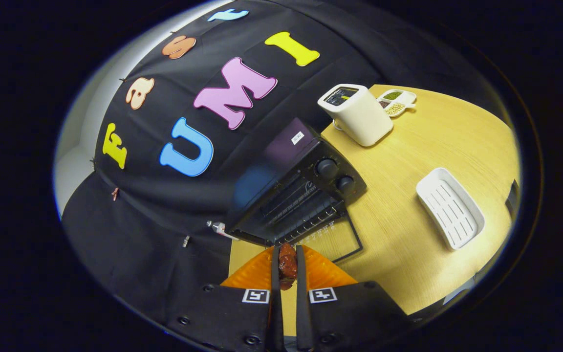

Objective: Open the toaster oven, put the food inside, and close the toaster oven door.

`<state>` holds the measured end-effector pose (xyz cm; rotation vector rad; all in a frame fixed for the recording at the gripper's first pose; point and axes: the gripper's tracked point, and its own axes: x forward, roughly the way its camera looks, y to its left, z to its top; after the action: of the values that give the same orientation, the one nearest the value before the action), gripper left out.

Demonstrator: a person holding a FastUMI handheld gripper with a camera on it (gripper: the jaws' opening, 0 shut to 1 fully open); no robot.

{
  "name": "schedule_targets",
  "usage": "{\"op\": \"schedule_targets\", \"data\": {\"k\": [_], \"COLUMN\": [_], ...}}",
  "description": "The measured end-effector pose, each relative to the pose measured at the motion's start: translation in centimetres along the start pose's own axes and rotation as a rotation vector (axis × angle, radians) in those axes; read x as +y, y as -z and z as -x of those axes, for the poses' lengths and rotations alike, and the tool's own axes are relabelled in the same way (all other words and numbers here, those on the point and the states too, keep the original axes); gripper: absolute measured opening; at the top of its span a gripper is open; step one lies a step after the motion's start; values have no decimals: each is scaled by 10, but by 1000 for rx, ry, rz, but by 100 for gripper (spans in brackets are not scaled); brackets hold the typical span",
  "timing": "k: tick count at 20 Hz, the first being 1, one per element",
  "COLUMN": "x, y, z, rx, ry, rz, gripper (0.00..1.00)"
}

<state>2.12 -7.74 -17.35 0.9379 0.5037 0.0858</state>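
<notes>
The gripper (287, 266) has its fingers drawn narrow, both pressing on the food (287, 264), a small dark reddish-brown lump held between their tips. It looks light and somewhat soft, with a glossy surface that may be slippery, so the grip across its middle seems the right hold; squeezing harder would likely deform it.

Just ahead of the fingers stands the oven (295, 186), black, with its door (333, 239) already swung down flat on the desk (408, 176). The glass pane lies open toward the fingers, and the wire rack shows in the mouth beyond it. Two knobs (335, 175) sit on the panel at the right of the opening.

The food is near the door's front edge and must clear it and the lip of the cavity, a low, wide slot. I judge there is room to go straight in over the door, keeping the fingers off the rack and the top edge.

Right of the oven the desk is open. A white tray (450, 208) lies well apart to the right; a white toaster (357, 113) and a small dish of beans (399, 101) stand at the far side. Under the fingers is an orange ridged mat (328, 271).
</notes>
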Motion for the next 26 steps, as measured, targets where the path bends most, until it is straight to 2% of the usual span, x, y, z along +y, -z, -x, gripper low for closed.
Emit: {"op": "schedule_targets", "data": {"k": [9, 14, 19, 23, 26], "x": [14, 7, -2, -7, -6], "y": [4, 0, -1, 11, 9], "z": [-120, -161, -184, -199, -192], "rx": [-109, -227, -301, -285, -302], "ry": [-61, -79, -58, -24, -15], "rz": [-138, -195, -125, -69, -2], "gripper": [14, 14, 14, 15, 19]}}
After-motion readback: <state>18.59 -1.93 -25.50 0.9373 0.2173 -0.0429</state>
